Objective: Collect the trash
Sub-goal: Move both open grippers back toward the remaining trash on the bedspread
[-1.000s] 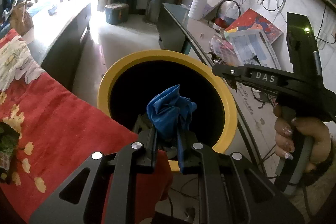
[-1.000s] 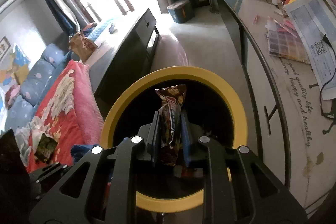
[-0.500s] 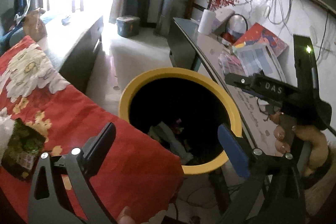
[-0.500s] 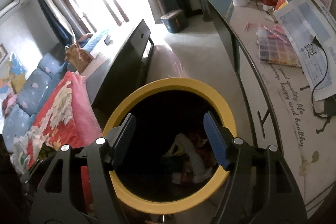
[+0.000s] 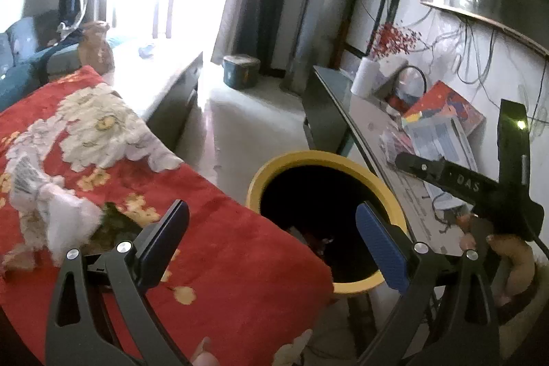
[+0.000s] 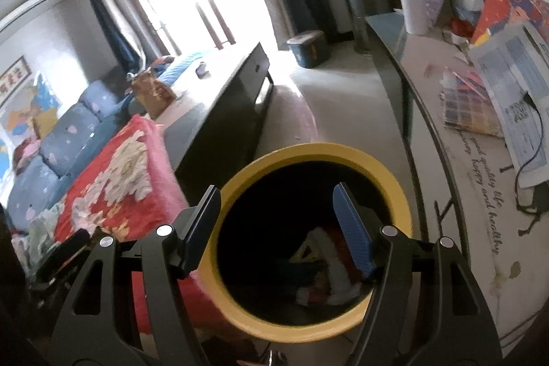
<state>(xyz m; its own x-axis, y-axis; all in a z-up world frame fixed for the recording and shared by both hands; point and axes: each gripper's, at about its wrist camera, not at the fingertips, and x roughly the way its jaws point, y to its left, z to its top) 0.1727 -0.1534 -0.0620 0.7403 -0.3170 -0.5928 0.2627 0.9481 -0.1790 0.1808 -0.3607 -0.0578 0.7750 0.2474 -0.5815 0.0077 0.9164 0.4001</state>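
Observation:
A yellow-rimmed trash bin (image 5: 274,164) with a dark inside stands between a red flowered blanket (image 5: 219,228) and a side table; it also shows in the right wrist view (image 6: 308,151). Trash lies in its bottom (image 6: 326,276). My left gripper (image 5: 274,239) is open and empty, above the blanket's edge and the bin's near rim. My right gripper (image 6: 278,222) is open and empty, right over the bin. Its body shows in the left wrist view (image 5: 480,191). A white crumpled wad (image 5: 65,215) and a dark green wrapper (image 5: 116,222) lie on the blanket.
A long side table (image 6: 463,139) on the right holds papers, a white roll and cables. A dark low cabinet (image 6: 223,126) stands behind the blanket. A blue sofa (image 6: 61,143) is at far left. A small bin (image 5: 240,71) sits on the floor near the window.
Both grippers opened: the blue crumpled piece and the snack wrapper dropped into the bin. Both grippers then rose and pulled back; the left one shifted left over the blanket.

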